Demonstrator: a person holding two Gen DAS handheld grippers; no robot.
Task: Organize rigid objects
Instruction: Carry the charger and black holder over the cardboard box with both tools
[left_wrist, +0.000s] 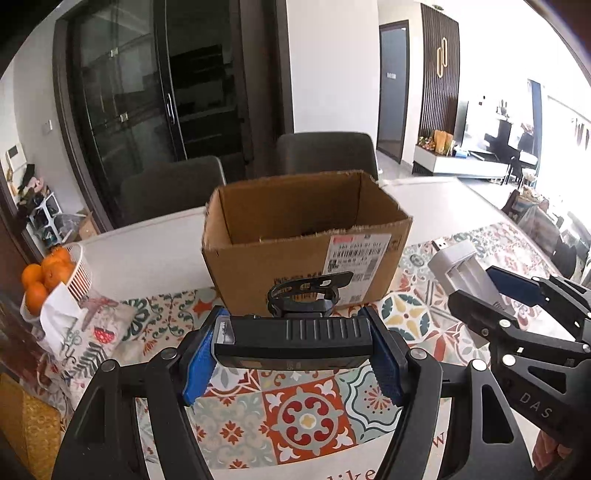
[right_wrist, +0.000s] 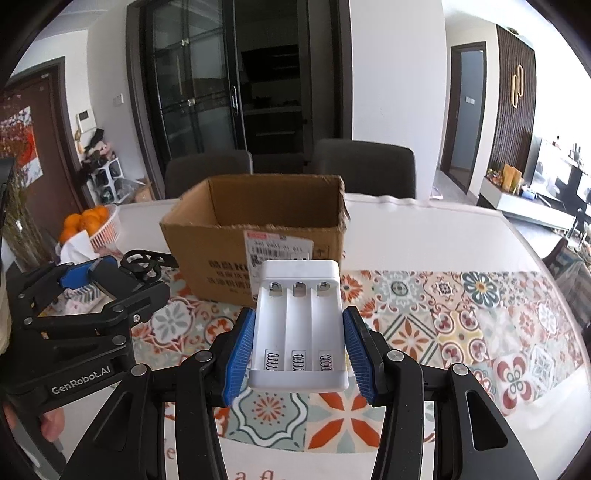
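An open cardboard box stands on the table's patterned runner, just beyond both grippers; it also shows in the right wrist view. My left gripper is shut on a black device with a ring-shaped clamp, held above the runner in front of the box; it shows from the side in the right wrist view. My right gripper is shut on a white battery charger with three empty slots, held above the runner right of the left gripper. The charger also shows in the left wrist view.
A white basket of oranges and a tissue pack sit at the table's left. Two grey chairs stand behind the table. The patterned runner stretches to the right.
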